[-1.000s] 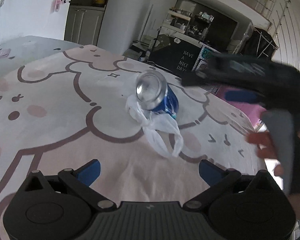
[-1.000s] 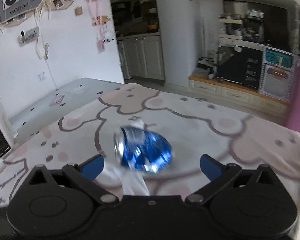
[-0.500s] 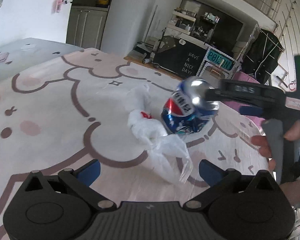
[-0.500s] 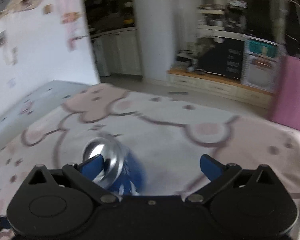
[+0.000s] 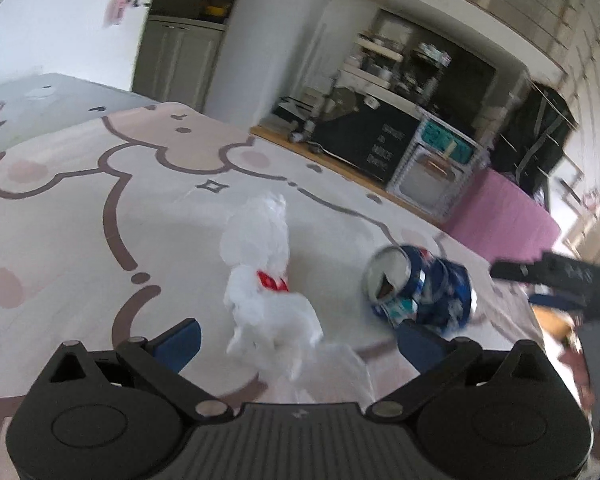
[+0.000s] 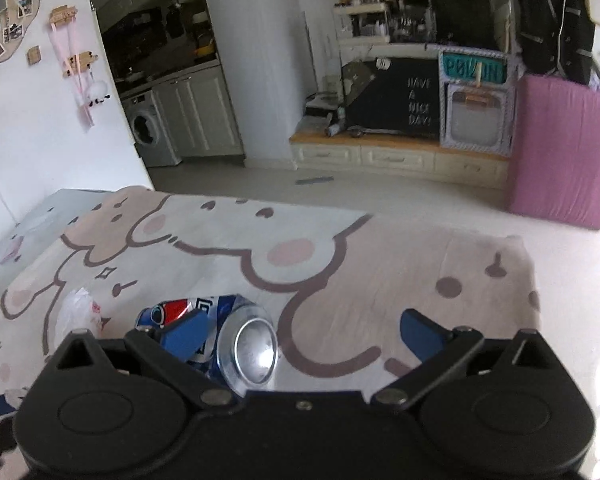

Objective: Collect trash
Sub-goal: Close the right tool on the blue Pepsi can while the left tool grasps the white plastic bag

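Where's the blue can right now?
The blue can lies on its side on the cartoon-print cloth, right of the white plastic bag; in the right wrist view it sits by the left finger.

A dented blue can (image 5: 420, 292) lies sideways near a crumpled, apparently plastic white bag (image 5: 266, 276).

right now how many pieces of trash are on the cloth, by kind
crushed blue can: 1
crumpled white plastic bag: 1
total: 2
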Motion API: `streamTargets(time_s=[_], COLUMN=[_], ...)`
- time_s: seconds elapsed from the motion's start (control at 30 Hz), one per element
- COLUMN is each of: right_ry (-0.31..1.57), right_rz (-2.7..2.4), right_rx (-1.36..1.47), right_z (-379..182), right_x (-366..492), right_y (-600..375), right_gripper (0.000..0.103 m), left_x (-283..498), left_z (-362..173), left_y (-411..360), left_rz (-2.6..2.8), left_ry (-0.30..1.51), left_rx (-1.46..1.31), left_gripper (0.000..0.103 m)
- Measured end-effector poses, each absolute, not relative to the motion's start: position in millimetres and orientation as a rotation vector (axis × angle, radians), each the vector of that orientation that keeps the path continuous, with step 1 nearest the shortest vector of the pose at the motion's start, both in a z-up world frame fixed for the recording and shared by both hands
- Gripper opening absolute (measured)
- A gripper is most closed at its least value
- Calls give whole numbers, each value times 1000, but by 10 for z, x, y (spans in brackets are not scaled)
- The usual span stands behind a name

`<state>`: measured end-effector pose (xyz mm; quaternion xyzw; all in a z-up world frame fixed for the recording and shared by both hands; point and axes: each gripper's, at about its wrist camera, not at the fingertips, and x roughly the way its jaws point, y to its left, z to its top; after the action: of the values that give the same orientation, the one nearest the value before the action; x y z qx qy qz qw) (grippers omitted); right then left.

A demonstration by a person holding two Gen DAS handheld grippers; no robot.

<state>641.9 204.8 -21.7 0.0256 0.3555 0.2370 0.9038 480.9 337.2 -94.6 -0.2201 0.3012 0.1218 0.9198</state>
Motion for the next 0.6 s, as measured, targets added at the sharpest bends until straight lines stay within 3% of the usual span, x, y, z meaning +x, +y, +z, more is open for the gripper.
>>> streamTargets(time_s=[0.33,0.37,0.47,0.6], right_ry=[784,798,843,862], right_rz=[416,406,410,463], right_rx=[138,141,175,244], right_z=[-434,-477,-589,-679], right_x=[6397,6410,6471,6523], right_y=[2434,2467,2492,2487], right_gripper=[103,99,65,63], left_x=[5087,5110,5161,5202], left_z=[-1103,-1115,-1151,-1169], left_y=[3361,3356,3354,3356], left_rz=[375,382,390,396], left_ry=[580,581,583,570], left_rx=[-518,-517,-508,-490], left_gripper=[82,80,79,77])
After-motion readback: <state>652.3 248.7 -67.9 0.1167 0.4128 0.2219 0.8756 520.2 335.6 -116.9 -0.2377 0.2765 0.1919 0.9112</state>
